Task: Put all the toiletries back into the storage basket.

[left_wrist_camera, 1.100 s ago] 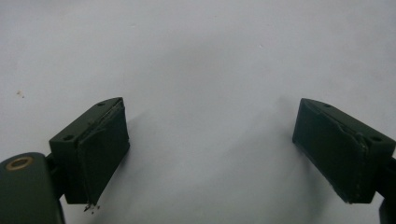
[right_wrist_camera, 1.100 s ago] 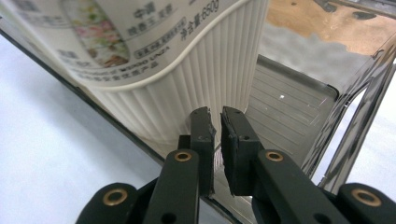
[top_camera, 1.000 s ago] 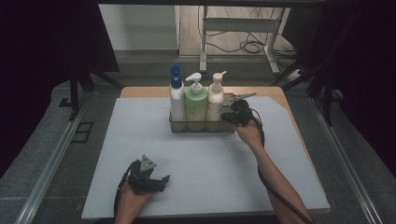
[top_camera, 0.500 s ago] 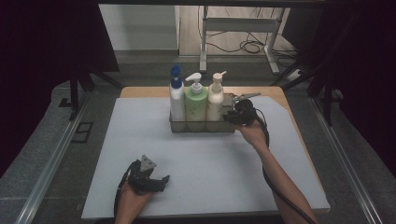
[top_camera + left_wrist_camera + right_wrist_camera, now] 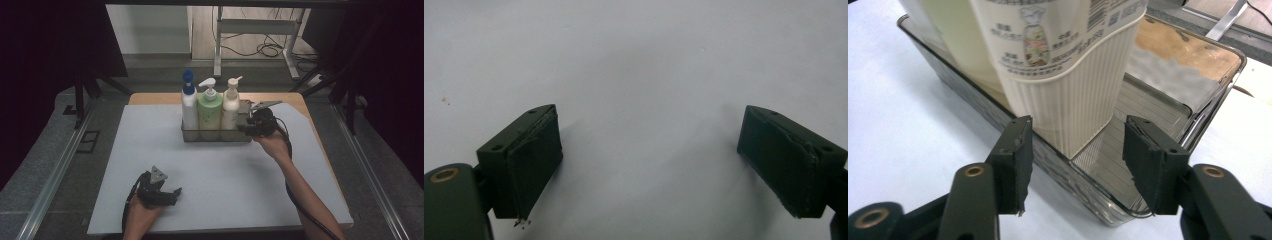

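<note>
So there's a clear tray (image 5: pixel 216 135) sitting toward the far end of the counter (image 5: pixel 125 175), with three pump bottles standing in a row in it: a white one with a blue pump (image 5: pixel 189 107), a green one (image 5: pixel 210 110), and a cream one (image 5: pixel 230 107). The right claw (image 5: pixel 245 127) is at the tray's right end with its jaws spread apart, gripping nothing. In the right gripper view the cream bottle (image 5: pixel 1068 85) sits right ahead between the jaws, the near tray wall (image 5: pixel 1058 165) crossing in front of it. Bottle tops are cut off there and the label print is too small to read. The left claw (image 5: pixel 172 194) rests near the counter's front edge, well apart from the tray, jaws wide open over bare white surface (image 5: pixel 639 100)
</note>
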Motion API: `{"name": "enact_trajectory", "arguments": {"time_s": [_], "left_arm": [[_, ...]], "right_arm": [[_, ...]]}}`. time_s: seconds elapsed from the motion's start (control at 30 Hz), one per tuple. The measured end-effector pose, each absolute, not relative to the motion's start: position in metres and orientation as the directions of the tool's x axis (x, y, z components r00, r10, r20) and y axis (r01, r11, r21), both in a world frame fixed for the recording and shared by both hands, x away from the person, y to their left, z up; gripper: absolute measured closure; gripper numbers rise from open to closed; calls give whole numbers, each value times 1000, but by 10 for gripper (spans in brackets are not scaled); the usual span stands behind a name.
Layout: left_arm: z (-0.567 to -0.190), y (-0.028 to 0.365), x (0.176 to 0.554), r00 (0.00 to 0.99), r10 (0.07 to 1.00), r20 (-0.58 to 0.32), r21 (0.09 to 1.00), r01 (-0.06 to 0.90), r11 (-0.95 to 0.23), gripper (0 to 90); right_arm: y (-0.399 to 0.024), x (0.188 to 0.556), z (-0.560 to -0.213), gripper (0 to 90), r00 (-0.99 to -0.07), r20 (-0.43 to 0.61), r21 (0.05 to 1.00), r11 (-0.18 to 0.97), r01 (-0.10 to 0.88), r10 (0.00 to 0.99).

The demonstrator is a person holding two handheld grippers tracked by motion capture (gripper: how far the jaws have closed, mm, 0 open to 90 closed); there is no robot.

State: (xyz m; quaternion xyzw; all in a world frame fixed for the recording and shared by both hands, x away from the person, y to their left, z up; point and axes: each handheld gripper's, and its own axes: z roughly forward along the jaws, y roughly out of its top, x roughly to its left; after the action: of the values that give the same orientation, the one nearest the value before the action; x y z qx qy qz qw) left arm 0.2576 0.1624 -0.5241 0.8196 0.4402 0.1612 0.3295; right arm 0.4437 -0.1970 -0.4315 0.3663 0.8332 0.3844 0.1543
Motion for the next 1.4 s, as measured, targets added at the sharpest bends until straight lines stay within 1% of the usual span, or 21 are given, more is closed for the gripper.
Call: {"name": "enact_trajectory", "arguments": {"time_s": [0.4, 1.03, 1.4], "left_arm": [[-524, 162, 258, 560, 828, -25, 682, 615, -395, 103], [-524, 162, 257, 560, 828, -24, 683, 615, -396, 103], [-524, 162, 257, 560, 828, -24, 682, 615, -396, 104]], "right_arm": [[-196, 426, -425, 348, -719, -6, 751, 477, 456, 695], [-209, 391, -419, 183, -764, -12, 748, 512, 421, 645], [-217, 372, -422, 139, -772, -19, 742, 526, 415, 636]]}}
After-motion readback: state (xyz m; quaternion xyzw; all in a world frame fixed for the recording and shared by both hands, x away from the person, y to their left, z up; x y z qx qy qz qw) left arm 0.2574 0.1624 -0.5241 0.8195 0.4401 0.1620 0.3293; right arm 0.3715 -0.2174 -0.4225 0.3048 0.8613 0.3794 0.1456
